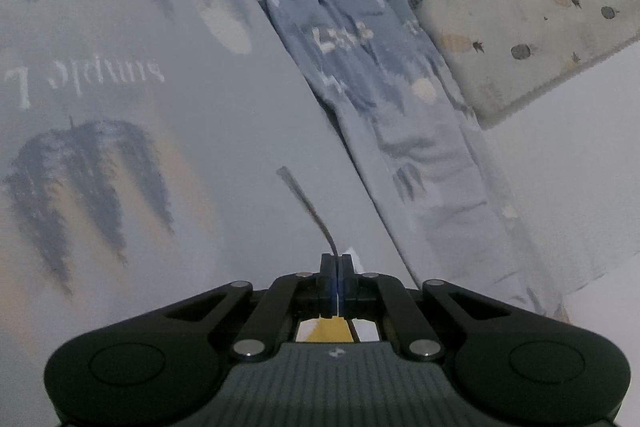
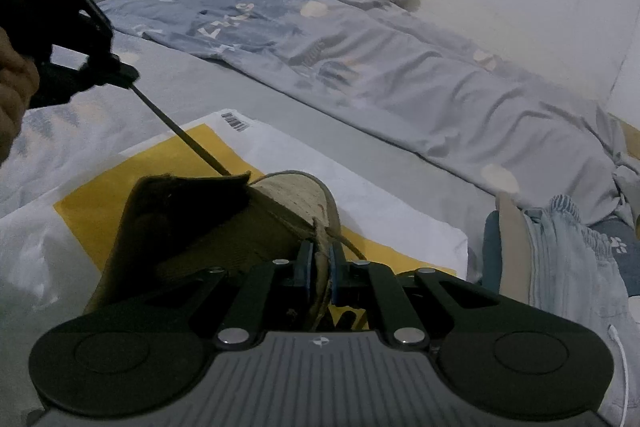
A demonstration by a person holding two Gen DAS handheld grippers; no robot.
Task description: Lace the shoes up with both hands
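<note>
1. Nearest us, right gripper [image 2: 320, 267] pinches the shoe [image 2: 224, 227] by its eyelet flap, on the yellow-white bag [image 2: 400, 219].
2. Beyond the shoe, left gripper [image 2: 130, 77] pinches the lace [image 2: 180, 131], drawn taut (mid-threading).
3. Next, we'd judge: finish the pull, regrip for the next eyelet.

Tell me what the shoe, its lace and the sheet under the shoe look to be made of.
Shoe: olive-tan woven canvas or suede, matte, with a lighter textured toe; blur leaves it open. Lace: dark thin cord, likely woven textile, pulled taut. Sheet: white and yellow, smooth with a slight sheen and a printed barcode, probably a plastic mailer or glossy paper.
</note>
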